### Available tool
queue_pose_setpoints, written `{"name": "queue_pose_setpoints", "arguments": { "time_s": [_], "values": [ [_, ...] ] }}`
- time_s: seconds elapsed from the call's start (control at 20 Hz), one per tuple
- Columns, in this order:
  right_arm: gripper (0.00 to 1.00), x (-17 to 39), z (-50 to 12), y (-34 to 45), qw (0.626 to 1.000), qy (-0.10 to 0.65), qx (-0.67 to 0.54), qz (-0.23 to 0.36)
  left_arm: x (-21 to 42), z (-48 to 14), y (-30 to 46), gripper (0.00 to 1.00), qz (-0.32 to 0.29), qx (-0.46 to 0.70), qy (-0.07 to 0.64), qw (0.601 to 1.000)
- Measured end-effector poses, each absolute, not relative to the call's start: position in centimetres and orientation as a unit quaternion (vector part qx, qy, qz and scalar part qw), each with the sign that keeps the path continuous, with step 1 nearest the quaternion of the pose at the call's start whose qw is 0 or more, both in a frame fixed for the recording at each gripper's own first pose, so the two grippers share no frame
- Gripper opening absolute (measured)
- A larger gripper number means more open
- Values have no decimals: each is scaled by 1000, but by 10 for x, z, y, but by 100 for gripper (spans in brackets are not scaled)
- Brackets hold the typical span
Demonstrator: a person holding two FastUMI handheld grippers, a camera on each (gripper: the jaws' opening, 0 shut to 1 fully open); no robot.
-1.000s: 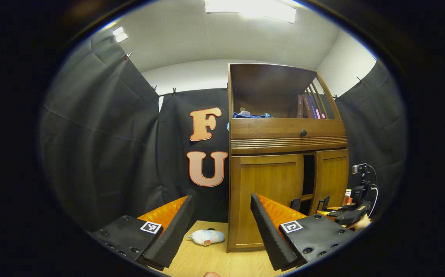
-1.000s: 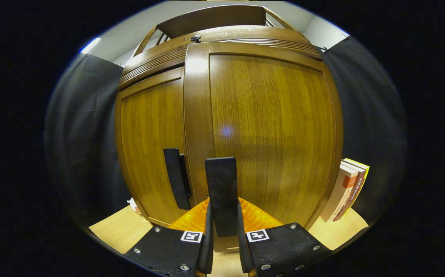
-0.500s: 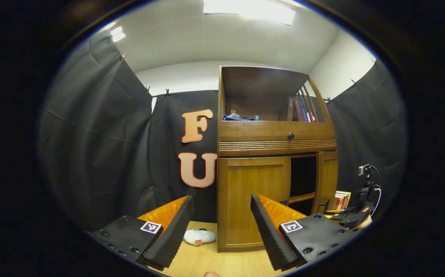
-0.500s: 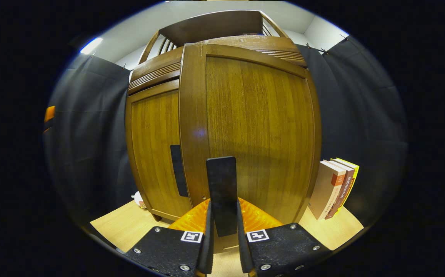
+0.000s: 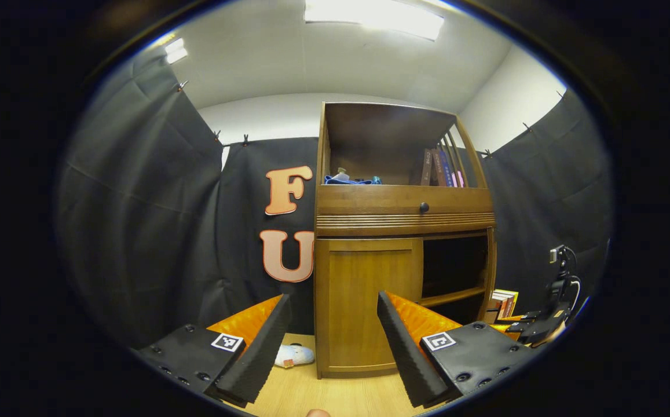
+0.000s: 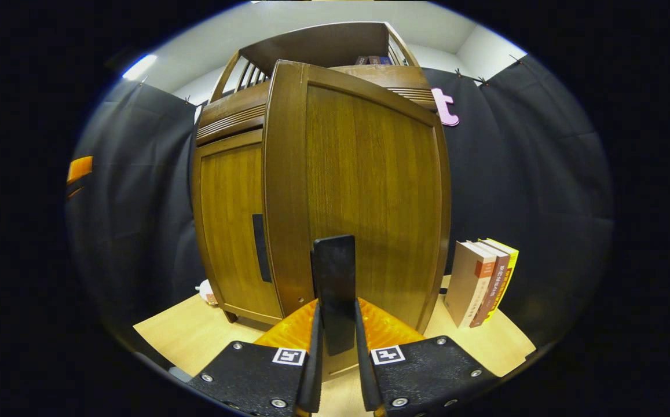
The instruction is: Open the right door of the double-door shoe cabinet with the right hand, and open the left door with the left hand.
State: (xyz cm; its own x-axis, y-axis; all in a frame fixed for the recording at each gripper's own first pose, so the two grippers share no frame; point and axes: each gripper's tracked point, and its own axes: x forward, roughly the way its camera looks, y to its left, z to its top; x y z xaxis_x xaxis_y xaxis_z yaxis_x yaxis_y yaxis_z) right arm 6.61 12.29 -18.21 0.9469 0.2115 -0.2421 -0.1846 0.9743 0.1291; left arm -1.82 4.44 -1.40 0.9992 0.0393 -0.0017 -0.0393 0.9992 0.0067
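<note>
Black handle (image 6: pixel 335 292) on the brown wooden right door (image 6: pixel 363 191) sits pinched in your right gripper (image 6: pixel 335 362). Your left gripper (image 5: pixel 332 341) waits with fingers wide apart, near the closed brown wooden left door (image 5: pixel 369 304). Right door is swung open.

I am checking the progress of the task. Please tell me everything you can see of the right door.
The right door is brown wood with vertical grain, a flat panel in a plain frame. It stands swung wide open; the left gripper view shows it edge-on beside the dark open compartment. A flat black handle sits on it, and the right gripper is shut on that handle. Books stand beside it.
</note>
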Motion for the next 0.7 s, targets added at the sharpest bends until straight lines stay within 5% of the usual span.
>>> {"name": "queue_pose_setpoints", "arguments": {
  "time_s": [0.15,0.7],
  "values": [
    [27,54,-181,107,985,130,57,96,-22,-17,34,99,14,6,1,1000],
    [10,24,-179,48,989,131,36,57,-27,-25,6,96,-13,-11,6,1000]
  ]
}}
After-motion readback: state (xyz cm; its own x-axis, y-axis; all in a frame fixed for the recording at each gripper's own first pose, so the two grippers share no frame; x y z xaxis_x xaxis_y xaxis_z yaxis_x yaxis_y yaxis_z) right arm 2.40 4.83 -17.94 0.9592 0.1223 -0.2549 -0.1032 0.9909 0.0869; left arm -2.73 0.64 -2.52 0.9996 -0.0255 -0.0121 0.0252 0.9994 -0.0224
